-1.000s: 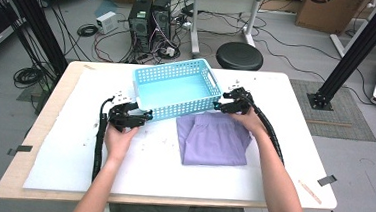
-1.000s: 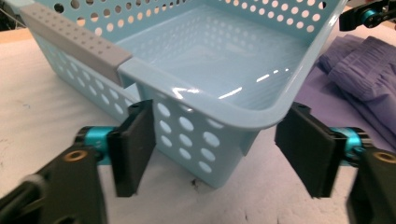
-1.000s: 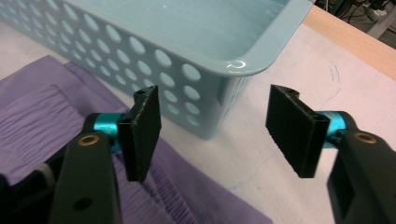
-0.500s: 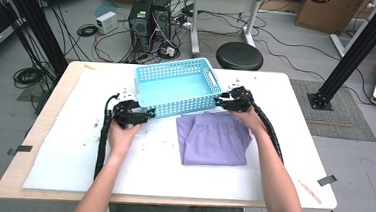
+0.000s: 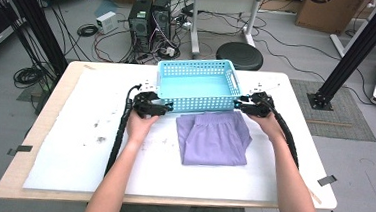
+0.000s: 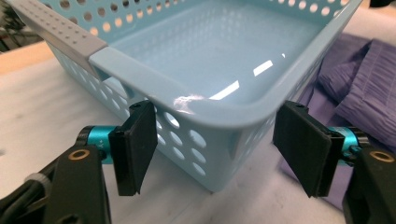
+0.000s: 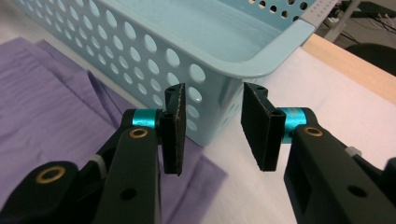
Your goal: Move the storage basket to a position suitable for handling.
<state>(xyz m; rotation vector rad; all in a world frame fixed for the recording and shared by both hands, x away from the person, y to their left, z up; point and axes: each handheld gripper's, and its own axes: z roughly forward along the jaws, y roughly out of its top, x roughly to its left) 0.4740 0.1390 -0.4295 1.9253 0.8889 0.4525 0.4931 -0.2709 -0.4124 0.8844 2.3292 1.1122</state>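
A light blue perforated basket [image 5: 201, 104] stands empty at the far middle of the table. A folded purple cloth [image 5: 213, 140] lies flat just in front of it. My left gripper [image 5: 162, 105] is wide open and straddles the basket's near left corner [image 6: 187, 100]. Its left pad [image 6: 137, 147] is against the side wall, and its right pad stands clear over the cloth [image 6: 364, 79]. My right gripper [image 5: 240, 104] sits at the basket's near right corner [image 7: 154, 51]. Its jaws have just been closing; the corner shows in the gap and the pads [image 7: 175, 130] do not pinch it. Purple cloth [image 7: 42, 93] lies under the right gripper's left jaw.
A white mat [image 5: 73, 143] covers the wooden table, with open room left and right of the cloth. Behind the far edge stand a black stool [image 5: 239, 54] and computer towers [image 5: 149, 18]. A black frame post [image 5: 350, 52] rises at the right.
The basket has slid to the right on the table. Both grippers have moved right with it, staying at its two near corners. The cloth has stayed put.
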